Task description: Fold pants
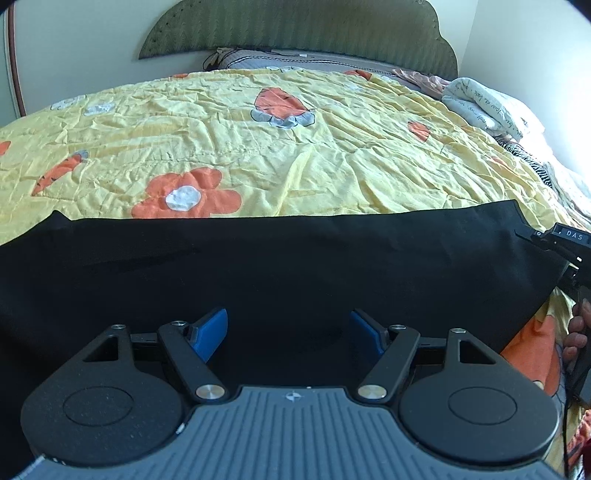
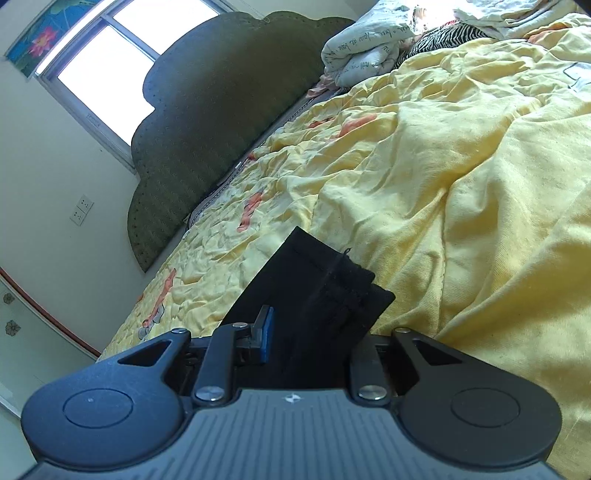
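Note:
Black pants (image 1: 277, 266) lie flat as a wide band across the near side of a yellow flowered bedspread (image 1: 295, 155). My left gripper (image 1: 290, 325) hovers over the middle of the pants, its blue pads wide apart with nothing pinched between them. At the right end of the pants my right gripper (image 1: 524, 234) pinches the cloth's edge. In the right wrist view the black pants (image 2: 314, 266) stand up between the jaws of my right gripper (image 2: 306, 325). One blue pad (image 2: 266, 328) presses on the cloth; the other pad is hidden behind it.
A green scalloped headboard (image 1: 295, 33) stands at the far end of the bed. Rolled white bedding (image 1: 480, 103) and a striped cloth lie at the far right. A person's hand (image 1: 576, 332) holds the right gripper's handle. A window (image 2: 110, 74) is behind the headboard.

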`<state>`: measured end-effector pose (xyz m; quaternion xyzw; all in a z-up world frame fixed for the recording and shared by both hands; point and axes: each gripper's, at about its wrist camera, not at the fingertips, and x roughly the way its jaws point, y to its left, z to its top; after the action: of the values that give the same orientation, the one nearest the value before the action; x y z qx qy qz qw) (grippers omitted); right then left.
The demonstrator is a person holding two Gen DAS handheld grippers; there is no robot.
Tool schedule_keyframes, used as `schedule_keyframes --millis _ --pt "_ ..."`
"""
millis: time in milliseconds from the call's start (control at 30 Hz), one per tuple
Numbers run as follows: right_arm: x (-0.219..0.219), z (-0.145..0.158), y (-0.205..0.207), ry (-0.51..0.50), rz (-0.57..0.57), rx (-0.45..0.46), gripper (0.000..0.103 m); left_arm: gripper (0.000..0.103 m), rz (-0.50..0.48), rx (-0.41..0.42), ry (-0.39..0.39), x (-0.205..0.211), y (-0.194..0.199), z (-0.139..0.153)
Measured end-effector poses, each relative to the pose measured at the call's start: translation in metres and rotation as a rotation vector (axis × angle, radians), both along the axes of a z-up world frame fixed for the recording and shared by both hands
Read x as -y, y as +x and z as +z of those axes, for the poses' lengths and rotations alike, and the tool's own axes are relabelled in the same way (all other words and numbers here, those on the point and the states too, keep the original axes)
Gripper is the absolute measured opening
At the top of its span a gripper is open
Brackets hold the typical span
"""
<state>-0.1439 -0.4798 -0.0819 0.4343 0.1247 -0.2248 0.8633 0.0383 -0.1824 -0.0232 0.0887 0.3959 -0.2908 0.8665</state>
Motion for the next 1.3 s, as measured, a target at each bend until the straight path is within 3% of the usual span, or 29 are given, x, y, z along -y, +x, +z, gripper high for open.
schedule_keyframes --millis 267,333,500,600,867,1000,1067,1133,1200,1300 --pt "-0.003 0.002 0.004 -0.037 0.005 -0.028 0.019 0.085 -0.01 0.105 0.031 0.003 -0.009 -0.015" --pt "-0.003 0.003 0.005 -0.043 0.009 -0.031 0.019 0.103 0.012 0.117 0.04 0.003 -0.01 -0.02" --pt "-0.01 0.008 0.012 -0.099 0.032 -0.071 0.019 0.103 0.043 0.182 0.007 -0.001 -0.019 -0.028" --pt "-0.013 0.01 0.017 -0.123 0.032 -0.103 0.019 0.103 0.045 0.179 -0.002 -0.002 -0.018 -0.027" --pt "-0.003 0.001 0.007 -0.039 0.034 -0.031 0.019 0.102 0.052 0.186 -0.007 -0.003 -0.021 -0.028" --pt "-0.006 0.005 0.01 -0.062 0.031 -0.047 0.016 0.102 0.041 0.18 -0.009 -0.003 -0.018 -0.027" --pt "-0.011 0.01 0.012 -0.106 0.025 -0.068 0.01 0.088 0.041 0.193 -0.01 -0.004 -0.018 -0.024" --pt "-0.016 0.015 0.013 -0.145 0.022 -0.074 0.007 0.058 0.036 0.196 -0.015 -0.005 -0.017 -0.019" --pt "-0.021 0.02 0.014 -0.183 0.024 -0.083 0.007 0.041 0.016 0.166 -0.019 -0.005 -0.013 -0.013" --pt "-0.029 0.029 0.018 -0.24 0.039 -0.1 0.007 0.039 0.022 0.074 -0.079 -0.01 -0.001 -0.006"
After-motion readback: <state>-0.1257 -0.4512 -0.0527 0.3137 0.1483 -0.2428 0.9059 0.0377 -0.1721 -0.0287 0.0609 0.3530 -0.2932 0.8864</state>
